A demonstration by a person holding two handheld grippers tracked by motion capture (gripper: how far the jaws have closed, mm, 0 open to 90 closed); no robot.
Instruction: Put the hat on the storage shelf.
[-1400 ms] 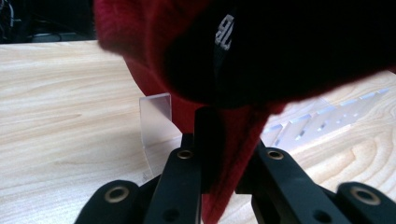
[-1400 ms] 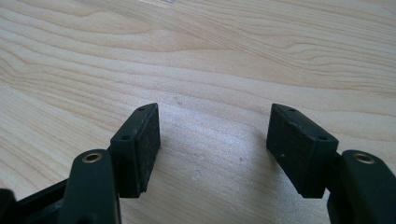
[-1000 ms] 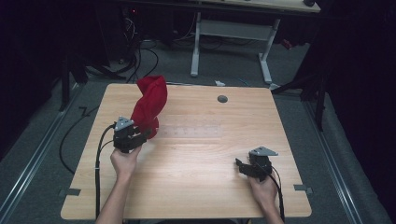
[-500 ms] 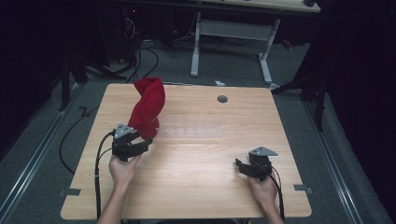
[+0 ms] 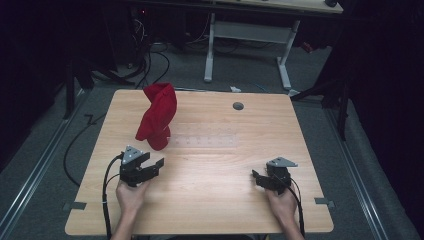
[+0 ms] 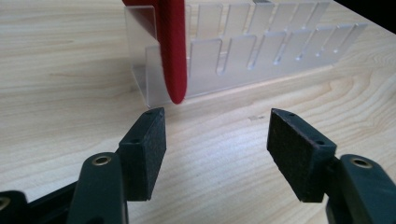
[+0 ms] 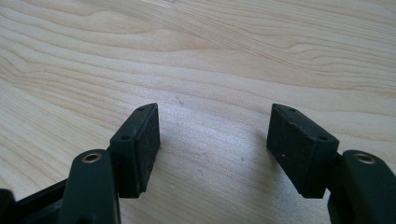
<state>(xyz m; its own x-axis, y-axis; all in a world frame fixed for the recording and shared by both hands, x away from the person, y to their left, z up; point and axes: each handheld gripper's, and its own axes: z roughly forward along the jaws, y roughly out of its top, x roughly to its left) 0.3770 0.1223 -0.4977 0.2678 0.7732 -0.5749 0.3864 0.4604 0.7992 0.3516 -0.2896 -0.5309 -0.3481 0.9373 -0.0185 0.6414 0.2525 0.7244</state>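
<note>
A red, thin, floppy-looking thing (image 5: 157, 117) stands upright at the left end of a clear slotted rack (image 5: 205, 140) on the wooden table (image 5: 210, 210). In the left gripper view its rounded lower edge (image 6: 173, 51) sits in the end slot of the rack (image 6: 261, 60). My left gripper (image 5: 154, 161) is just in front of it, apart from it. Its jaws have just been opening, and it is open with nothing between its pads (image 6: 217, 144). My right gripper (image 5: 257, 179) rests low over bare wood at the front right, open and empty (image 7: 215, 140).
A small grey round cap (image 5: 238, 106) sits in the tabletop at the back right. The rack's other slots hold nothing. Cables (image 5: 75, 145) trail on the floor at the left, and a white desk frame (image 5: 250, 35) stands behind the table.
My left gripper has drawn back from the red thing's base toward the person and sunk, with its jaws wider apart. The red thing stays standing in the rack. The right gripper has kept still.
</note>
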